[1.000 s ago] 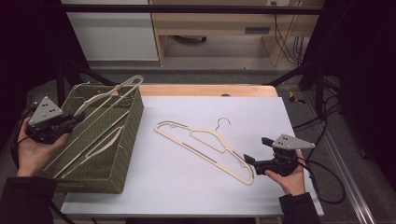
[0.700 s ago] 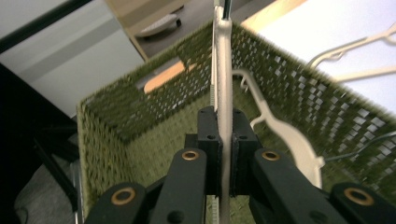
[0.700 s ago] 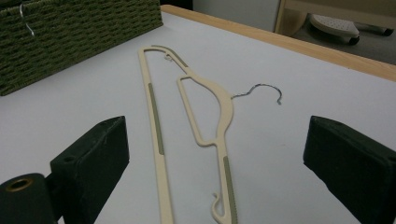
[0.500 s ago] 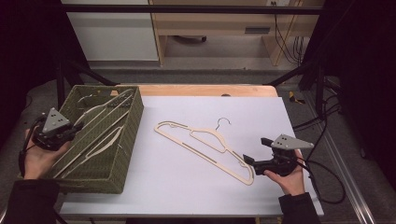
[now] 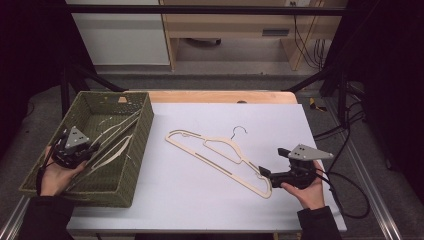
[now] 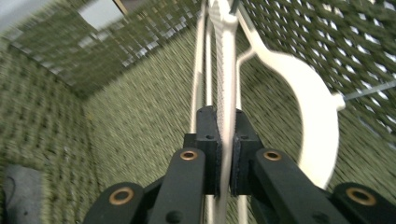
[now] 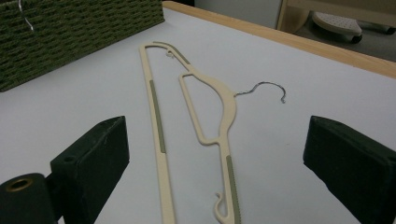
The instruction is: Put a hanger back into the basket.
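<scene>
A cream hanger [image 5: 220,157] with a metal hook lies flat on the white table top. My right gripper [image 5: 272,162] rests at its near right end, open, and the hanger [image 7: 156,107] stretches away ahead of the wide-apart jaws. Inside the green woven basket [image 5: 135,150], my left gripper [image 5: 94,147] is shut on the thin bar of another cream hanger [image 5: 116,136]. In the left gripper view the pads [image 6: 208,135] pinch that hanger [image 6: 317,116] edge-on, low above the basket floor [image 6: 116,116].
A second pale hanger lies in the basket beside the held one. The basket [image 7: 70,28] stands at the table's left side. A wooden strip [image 5: 220,96] edges the far side of the table. Cables [image 5: 345,195] trail off the right edge.
My left gripper has sunk into the basket with the hanger, which earlier stuck up over the rim and now lies low inside. The right gripper and the table hanger have not moved.
</scene>
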